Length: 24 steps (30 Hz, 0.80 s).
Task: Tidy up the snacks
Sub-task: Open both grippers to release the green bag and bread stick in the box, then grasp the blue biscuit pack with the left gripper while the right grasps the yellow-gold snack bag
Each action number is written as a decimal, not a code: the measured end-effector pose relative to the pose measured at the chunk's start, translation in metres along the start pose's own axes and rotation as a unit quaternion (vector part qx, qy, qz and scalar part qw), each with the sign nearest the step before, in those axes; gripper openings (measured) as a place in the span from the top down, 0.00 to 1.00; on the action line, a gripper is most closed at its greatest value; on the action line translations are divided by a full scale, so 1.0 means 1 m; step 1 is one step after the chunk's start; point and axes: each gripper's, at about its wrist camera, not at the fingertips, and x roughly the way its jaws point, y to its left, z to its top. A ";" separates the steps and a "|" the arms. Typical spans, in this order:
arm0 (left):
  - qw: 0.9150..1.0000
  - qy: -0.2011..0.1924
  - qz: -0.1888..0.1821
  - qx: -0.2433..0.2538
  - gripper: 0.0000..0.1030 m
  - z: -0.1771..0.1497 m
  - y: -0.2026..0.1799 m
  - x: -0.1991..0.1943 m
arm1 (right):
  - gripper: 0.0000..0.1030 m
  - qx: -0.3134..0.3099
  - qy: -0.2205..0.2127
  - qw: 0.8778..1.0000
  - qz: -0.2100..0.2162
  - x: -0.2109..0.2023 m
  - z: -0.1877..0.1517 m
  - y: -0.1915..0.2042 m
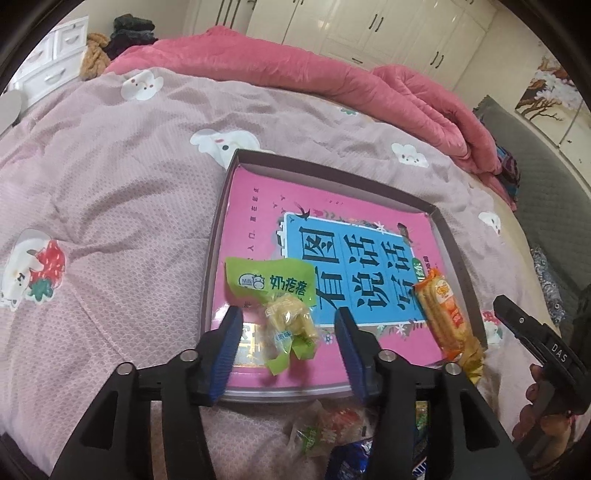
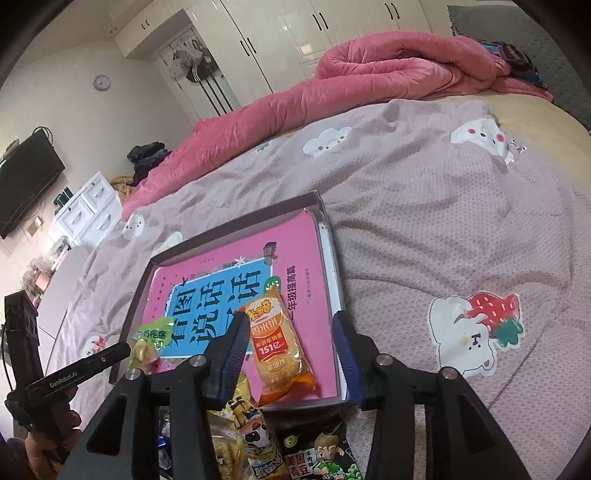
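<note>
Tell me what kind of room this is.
A bedroom, most likely: the tray sits on a bed with a cartoon-print cover and a rumpled pink quilt, with white wardrobe doors along the wall behind.

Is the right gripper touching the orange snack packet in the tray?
Apart. The right wrist view shows the right gripper open, with the orange snack packet lying flat in the tray and pink showing between it and the right pad.

Home bedroom — bed [image 2: 424, 206], wardrobes [image 2: 280, 33]
</note>
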 end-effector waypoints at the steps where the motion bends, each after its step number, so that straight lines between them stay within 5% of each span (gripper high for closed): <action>1: 1.000 -0.003 -0.002 0.001 0.44 0.000 -0.001 -0.003 | 0.51 -0.001 -0.004 1.000 0.002 -0.002 0.000 0.001; 11: 1.000 -0.031 -0.003 0.005 0.32 -0.002 -0.008 -0.033 | 0.47 -0.022 -0.020 1.000 0.005 -0.018 -0.003 0.010; 24: 0.999 -0.024 -0.001 0.023 0.30 -0.020 -0.017 -0.052 | 0.36 -0.048 -0.037 0.998 0.018 -0.040 -0.014 0.027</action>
